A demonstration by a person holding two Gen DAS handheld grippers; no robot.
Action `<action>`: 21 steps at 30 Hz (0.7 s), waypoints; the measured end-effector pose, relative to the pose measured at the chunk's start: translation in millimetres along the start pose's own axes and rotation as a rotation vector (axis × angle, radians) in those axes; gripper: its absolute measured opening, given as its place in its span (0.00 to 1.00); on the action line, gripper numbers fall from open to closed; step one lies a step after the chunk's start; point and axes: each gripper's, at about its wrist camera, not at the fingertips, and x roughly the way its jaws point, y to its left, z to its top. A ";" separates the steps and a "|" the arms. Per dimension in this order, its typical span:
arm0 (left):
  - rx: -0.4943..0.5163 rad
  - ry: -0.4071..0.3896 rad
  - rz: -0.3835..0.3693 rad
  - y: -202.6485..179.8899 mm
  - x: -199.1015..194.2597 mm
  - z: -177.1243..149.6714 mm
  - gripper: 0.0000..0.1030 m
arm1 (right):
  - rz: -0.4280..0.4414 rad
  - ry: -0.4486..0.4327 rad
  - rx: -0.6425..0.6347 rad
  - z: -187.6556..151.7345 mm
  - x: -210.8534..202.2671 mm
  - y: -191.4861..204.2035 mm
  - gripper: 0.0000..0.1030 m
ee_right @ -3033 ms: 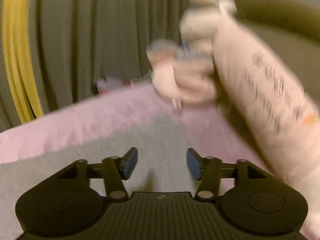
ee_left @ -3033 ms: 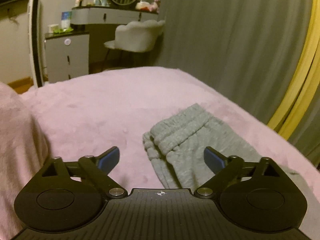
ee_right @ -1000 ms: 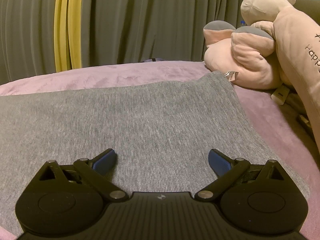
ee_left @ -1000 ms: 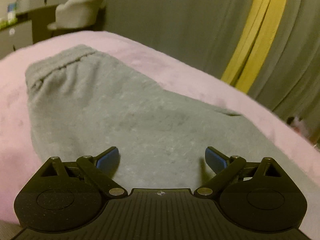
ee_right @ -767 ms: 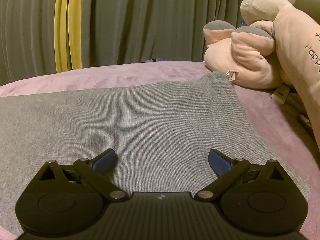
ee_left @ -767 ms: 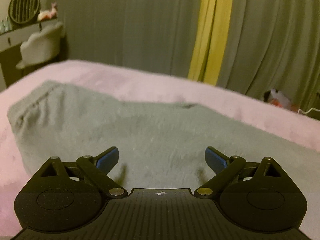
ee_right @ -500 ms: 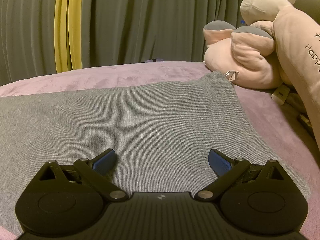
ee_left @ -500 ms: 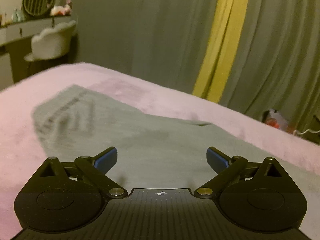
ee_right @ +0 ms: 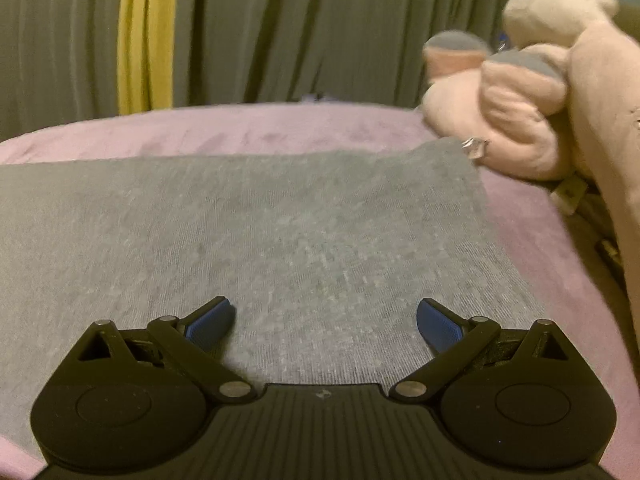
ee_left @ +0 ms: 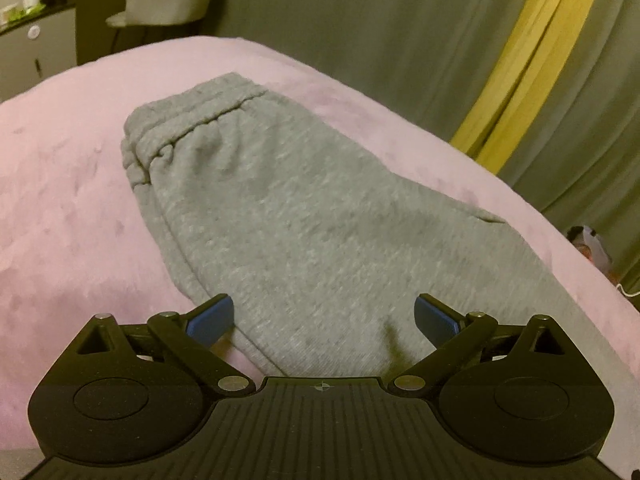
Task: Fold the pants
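Both tongs (ee_left: pixel 323 317) (ee_right: pixel 325 319) gape, seemingly above pants (ee_left: pixel 288 216).

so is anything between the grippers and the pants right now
Nothing visible. The left gripper hangs open right over the grey pants near their edge, and the right gripper hangs open over the leg fabric. The plush toy sits off to the side at the leg end, beside the fabric's far corner.
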 end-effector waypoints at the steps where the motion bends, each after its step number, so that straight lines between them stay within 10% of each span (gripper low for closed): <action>1: -0.009 -0.002 -0.001 2.2 2.4 0.2 0.98 | 0.033 0.012 0.033 2.2 -4.5 -6.3 0.96; 12: -0.028 0.040 0.019 1.3 5.9 1.9 0.98 | 0.193 -0.038 1.032 -82.8 -81.2 -140.7 0.94; 19: 0.053 0.030 0.026 -10.8 1.4 -3.4 0.98 | 0.220 -0.098 1.056 -84.2 -69.9 -146.1 0.89; 21: 0.069 0.035 0.033 -13.3 1.2 -4.4 0.98 | 0.216 -0.113 1.065 -79.6 -61.3 -146.5 0.69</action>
